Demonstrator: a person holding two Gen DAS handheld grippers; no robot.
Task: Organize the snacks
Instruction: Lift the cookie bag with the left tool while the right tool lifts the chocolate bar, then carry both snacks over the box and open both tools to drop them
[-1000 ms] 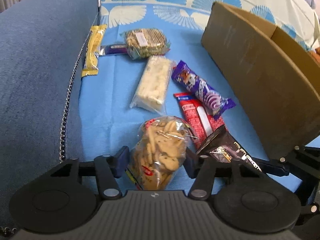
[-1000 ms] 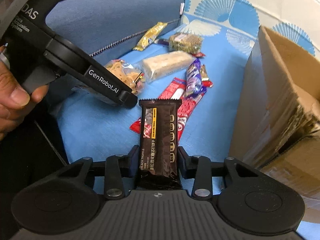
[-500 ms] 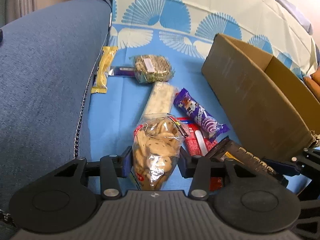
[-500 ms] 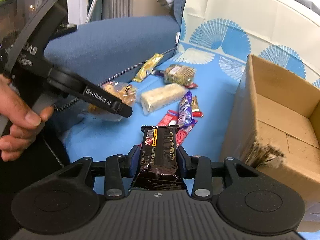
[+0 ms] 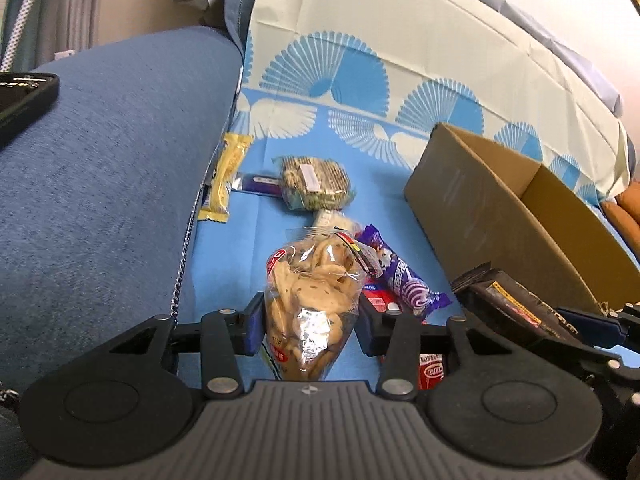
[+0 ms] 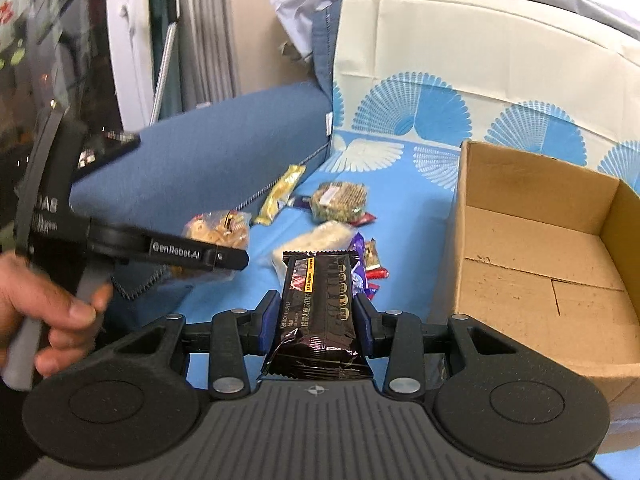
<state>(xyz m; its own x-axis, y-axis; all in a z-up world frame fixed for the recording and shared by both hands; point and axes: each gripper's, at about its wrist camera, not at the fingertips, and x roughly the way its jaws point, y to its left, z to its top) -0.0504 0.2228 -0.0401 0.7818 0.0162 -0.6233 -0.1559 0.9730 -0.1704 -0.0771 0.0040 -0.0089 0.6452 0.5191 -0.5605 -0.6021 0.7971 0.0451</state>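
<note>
My left gripper [image 5: 310,320] is shut on a clear bag of cookies [image 5: 316,296], its pads pressing both sides, and the bag hangs above the blue cloth. From the right wrist view, the same left gripper [image 6: 224,258] and cookie bag [image 6: 216,228] are at the left, held by a person's hand [image 6: 52,312]. My right gripper [image 6: 316,316] is shut on a black snack bar packet [image 6: 320,292], which is lifted left of the open cardboard box [image 6: 540,240]. That black packet [image 5: 516,308] also shows beside the box [image 5: 480,200] in the left wrist view.
On the blue patterned cloth lie a yellow bar [image 5: 226,176], a round cracker pack [image 5: 316,180], a purple wrapper [image 5: 400,280], a red packet [image 5: 430,368] and a pale bar [image 6: 320,240]. A blue sofa arm [image 5: 100,200] with a phone [image 5: 24,96] rises at left.
Both grippers have risen with their packets and tilted up. The cookie bag has left the cloth, and the left jaws have narrowed on it. The box's inside now shows.
</note>
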